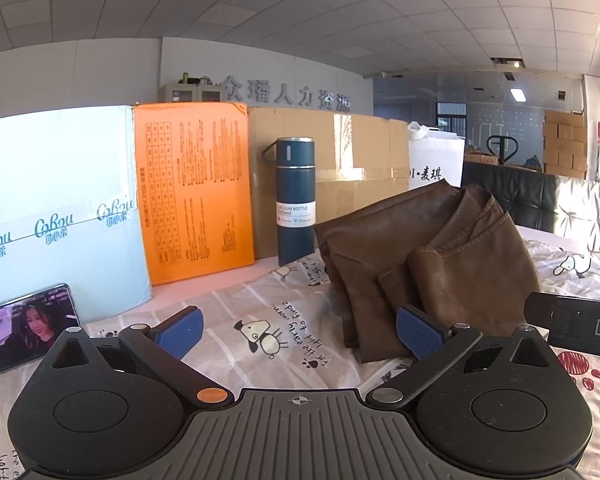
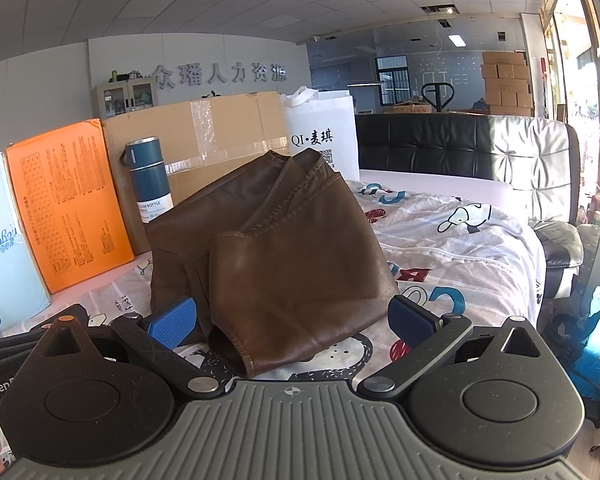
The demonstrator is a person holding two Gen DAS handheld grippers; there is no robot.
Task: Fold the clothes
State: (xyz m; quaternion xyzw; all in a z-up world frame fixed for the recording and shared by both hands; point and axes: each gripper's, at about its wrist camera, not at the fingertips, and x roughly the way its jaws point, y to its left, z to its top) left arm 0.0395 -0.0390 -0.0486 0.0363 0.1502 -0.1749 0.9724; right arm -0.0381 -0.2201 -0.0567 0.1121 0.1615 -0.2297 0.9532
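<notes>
A brown leather-like garment [image 2: 272, 248] is seen folded into a thick bundle on the bed's cartoon-printed sheet [image 2: 452, 240]. All places are given from this garment. Just behind it, toward the boxes, a dark blue vacuum bottle [image 1: 295, 200] is stood upright, and behind that a brown cardboard box [image 1: 352, 168], an orange box [image 1: 194, 192] and a pale blue box [image 1: 56, 208] are lined up. A white bag [image 2: 324, 136] is placed beyond the garment's far end, beside a black padded headboard [image 2: 440, 148]. A phone [image 1: 26, 328] with a lit screen is propped well to the garment's left.

The left tongs [image 1: 300, 332] are held spread apart, nothing between them; one blue pad [image 1: 420, 334] is seen at the garment's near edge, though contact cannot be told. The right tongs [image 2: 292, 322] are likewise spread wide, with the garment's near corner lying between the pads, ungripped.
</notes>
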